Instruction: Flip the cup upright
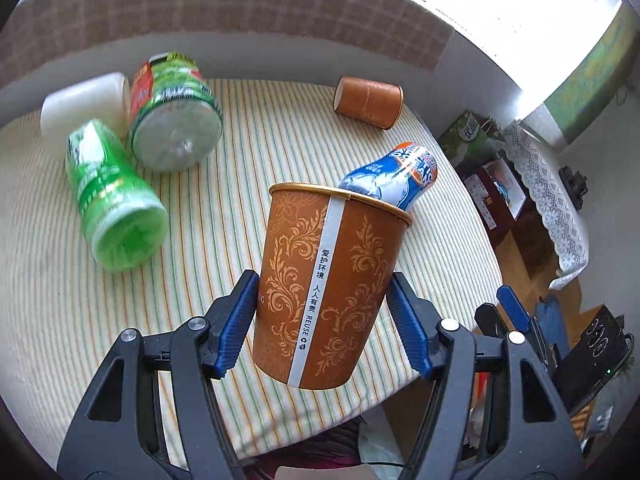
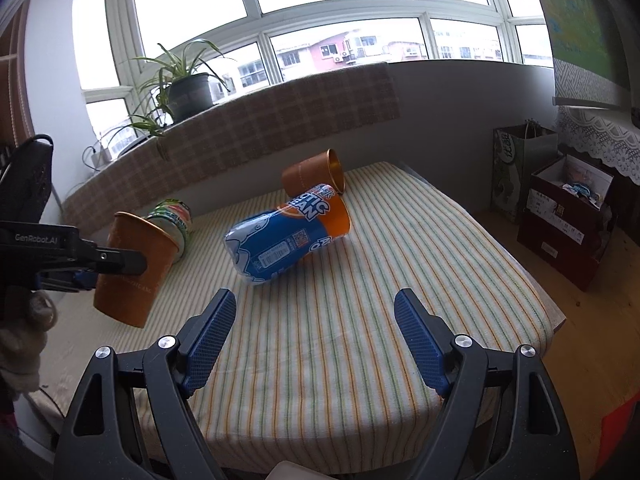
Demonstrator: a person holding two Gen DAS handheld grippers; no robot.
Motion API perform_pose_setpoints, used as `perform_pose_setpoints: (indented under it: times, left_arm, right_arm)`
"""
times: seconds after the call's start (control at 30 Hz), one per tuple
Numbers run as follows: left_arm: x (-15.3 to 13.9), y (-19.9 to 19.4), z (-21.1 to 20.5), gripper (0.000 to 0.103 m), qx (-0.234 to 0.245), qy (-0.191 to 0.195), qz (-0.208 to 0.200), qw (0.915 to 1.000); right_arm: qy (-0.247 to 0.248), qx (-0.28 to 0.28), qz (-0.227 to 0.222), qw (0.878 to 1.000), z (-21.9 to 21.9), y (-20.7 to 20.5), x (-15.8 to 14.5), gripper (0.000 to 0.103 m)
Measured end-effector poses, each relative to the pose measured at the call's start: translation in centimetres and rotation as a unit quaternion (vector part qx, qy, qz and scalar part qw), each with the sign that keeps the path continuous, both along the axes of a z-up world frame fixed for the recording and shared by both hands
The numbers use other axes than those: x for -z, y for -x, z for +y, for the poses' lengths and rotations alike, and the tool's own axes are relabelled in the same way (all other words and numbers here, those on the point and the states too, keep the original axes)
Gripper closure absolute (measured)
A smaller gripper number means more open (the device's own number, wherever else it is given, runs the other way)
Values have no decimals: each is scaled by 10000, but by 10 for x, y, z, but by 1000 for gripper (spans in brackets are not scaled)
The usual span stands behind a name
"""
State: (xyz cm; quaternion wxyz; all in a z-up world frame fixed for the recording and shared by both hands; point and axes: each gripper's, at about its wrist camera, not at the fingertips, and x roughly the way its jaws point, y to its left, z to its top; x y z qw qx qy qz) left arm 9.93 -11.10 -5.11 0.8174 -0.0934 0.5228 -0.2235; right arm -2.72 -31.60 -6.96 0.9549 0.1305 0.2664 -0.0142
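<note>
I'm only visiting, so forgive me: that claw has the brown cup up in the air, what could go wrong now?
The left claw grips the brown paper cup by its thin wall; it might crush or slip. The cup looks tilted, so it could topple once set on the soft striped cloth. The blue bottle lies nearby and might be bumped.

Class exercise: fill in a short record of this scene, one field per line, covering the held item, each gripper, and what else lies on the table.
held cup: brown paper cup, mouth up, slightly tilted
left gripper: shut on the cup's sides
right gripper: open, holding nothing
second cup: on its side, far end
blue can: on its side
green bottle: on its side
surface: striped tablecloth
</note>
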Motion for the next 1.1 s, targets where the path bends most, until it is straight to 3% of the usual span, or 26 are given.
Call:
perform_pose_setpoints:
  times: [0.1,0.3,0.47,0.6,0.77,0.97,1.1]
  left_arm:
    - [21,-1,10,36,-427,461,329,9975]
    - [54,-8,18,36,-978,950,932,9863]
    - [68,-8,23,36,-1058,1151,1111,9814]
    - [73,-11,23,23,-1011,1299,1316,9775]
    - [67,-11,22,20,-806,1183,1358,9803]
    - [58,8,35,20,-560,938,1168,9871]
    - [43,32,53,20,-432,482,621,9960]
  right_arm:
    - [19,-29,14,10000,3,2,0,22]
    - [90,-19,90,9999,4,6,1,22]
    - [74,-7,137,9999,4,7,2,22]
    - [76,-81,183,9998,9,5,2,22]
    - [-179,-289,353,9988,16,-3,0,22]
    - [-987,-731,742,9896,22,-27,-7,22]
    - [-1425,-1137,1191,9760,38,-54,-9,22]
